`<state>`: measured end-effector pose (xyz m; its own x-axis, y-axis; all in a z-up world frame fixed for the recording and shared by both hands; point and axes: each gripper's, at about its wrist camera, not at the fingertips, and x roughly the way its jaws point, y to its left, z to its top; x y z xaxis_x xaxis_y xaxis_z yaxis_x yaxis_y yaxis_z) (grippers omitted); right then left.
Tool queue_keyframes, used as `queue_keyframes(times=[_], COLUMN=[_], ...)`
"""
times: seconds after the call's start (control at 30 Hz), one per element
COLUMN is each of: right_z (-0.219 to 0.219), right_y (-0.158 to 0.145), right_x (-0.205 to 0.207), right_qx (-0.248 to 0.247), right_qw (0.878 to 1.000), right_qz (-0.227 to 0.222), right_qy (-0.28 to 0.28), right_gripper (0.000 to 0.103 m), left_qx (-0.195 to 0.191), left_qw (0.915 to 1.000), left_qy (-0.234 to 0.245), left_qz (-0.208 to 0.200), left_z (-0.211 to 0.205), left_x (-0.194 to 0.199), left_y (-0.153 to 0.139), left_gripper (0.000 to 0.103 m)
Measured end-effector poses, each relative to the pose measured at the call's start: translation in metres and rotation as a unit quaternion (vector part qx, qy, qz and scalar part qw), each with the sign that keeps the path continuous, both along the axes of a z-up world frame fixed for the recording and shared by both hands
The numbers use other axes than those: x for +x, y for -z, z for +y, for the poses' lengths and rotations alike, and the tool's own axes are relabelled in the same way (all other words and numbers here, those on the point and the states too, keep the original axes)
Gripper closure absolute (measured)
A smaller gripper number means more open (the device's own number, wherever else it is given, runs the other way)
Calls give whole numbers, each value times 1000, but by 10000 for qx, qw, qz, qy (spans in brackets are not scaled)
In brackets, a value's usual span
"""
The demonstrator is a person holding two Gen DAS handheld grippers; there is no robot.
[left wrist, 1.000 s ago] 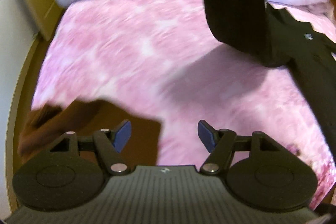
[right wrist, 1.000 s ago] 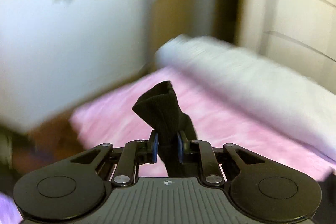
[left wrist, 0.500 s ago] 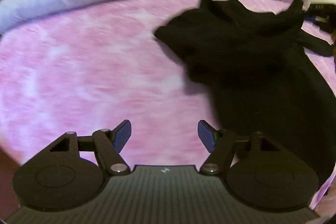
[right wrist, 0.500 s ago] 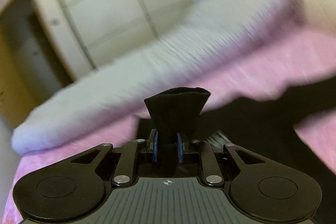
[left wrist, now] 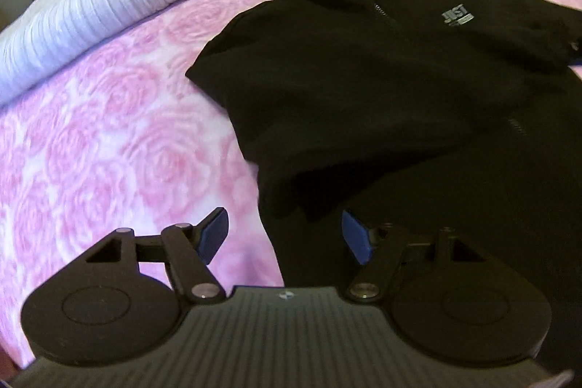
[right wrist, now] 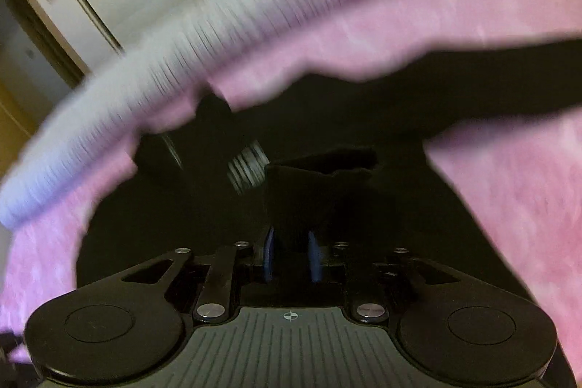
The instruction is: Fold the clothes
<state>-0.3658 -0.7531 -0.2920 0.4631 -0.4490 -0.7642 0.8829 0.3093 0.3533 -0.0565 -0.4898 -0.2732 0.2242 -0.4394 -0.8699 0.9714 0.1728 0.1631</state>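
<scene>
The black zip top (left wrist: 363, 86) lies spread on the pink bed (left wrist: 109, 140), ahead of the left hand-held gripper (left wrist: 283, 235), whose jaws stand apart and empty; the right hand-held gripper (right wrist: 291, 255) has just been opening, a sleeve cuff (right wrist: 313, 191) between its pads.

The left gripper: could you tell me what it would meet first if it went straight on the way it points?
Most likely the black top, near its left edge. The open left gripper aims there, with pink bedspread just beside; depth is unclear.
</scene>
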Motion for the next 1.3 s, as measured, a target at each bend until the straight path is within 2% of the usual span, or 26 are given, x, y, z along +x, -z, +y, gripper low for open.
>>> queue_keyframes(times=[0.07, 0.13, 0.23, 0.33, 0.4, 0.47, 0.57, 0.63, 0.7, 0.77, 0.8, 0.9, 0.93, 1.07, 1.2, 1.3], right_z=[5, 12, 25, 35, 33, 28, 16, 6, 7, 6, 5, -12, -21, -64, -129, -167], right_y=[-2, -7, -14, -12, -6, 3, 22, 31, 13, -4, -12, -26, -29, -37, -25, -15], right_x=[-1, 0, 17, 40, 48, 54, 43, 33, 18, -2, -14, -67, -89, -177, -268, -329], right_qx=[102, 255, 303, 274, 103, -72, 418, 770, 569, 402, 321, 106, 80, -32, -66, -124], right_qw=[9995, 9991, 9995, 9981, 9981, 9980, 9987, 9970, 9983, 9990, 9993, 9986, 9972, 9865, 9708, 9551], right_qz=[226, 146, 53, 2, 52, 114, 115, 5, -134, -179, -184, -8, -37, -208, -370, -564], right_qy=[171, 293, -69, -543, -608, -618, -267, -25, -18, 20, 57, 516, 747, 1625, 2369, 2908], right_gripper=[71, 68, 65, 64, 64, 64, 64, 64, 64, 63, 58, 30, 26, 25, 24, 24], left_qx=[-5, -32, -47, -349, -624, -639, -255, -158, -155, -114, -100, -91, -93, 34, 160, 326], left_qw=[9999, 9992, 9958, 9895, 9853, 9822, 9835, 9853, 9864, 9875, 9880, 9895, 9900, 9930, 9950, 9925], left_qy=[90, 341, 811, 1227, 1509, 1752, 1793, 1699, 1638, 1570, 1540, 1438, 1402, 1145, 879, 1075], left_qz=[-61, -189, -416, -687, -492, -234, 4, 57, 33, -13, -38, -104, -126, -304, -448, -484], left_z=[-6, -8, -6, 2, 9, 11, 8, 8, 9, 7, 6, 3, 1, -19, -48, -80], left_x=[3, 2, -4, -12, -17, -20, -19, -17, -17, -23, -26, -40, -46, -76, -123, -167], left_y=[5, 8, 11, -1, -11, -9, 13, 19, 17, 10, 5, -11, -16, -29, -28, -17], left_gripper=[41, 41, 42, 43, 41, 40, 40, 40, 40, 40, 40, 40, 40, 39, 38, 37])
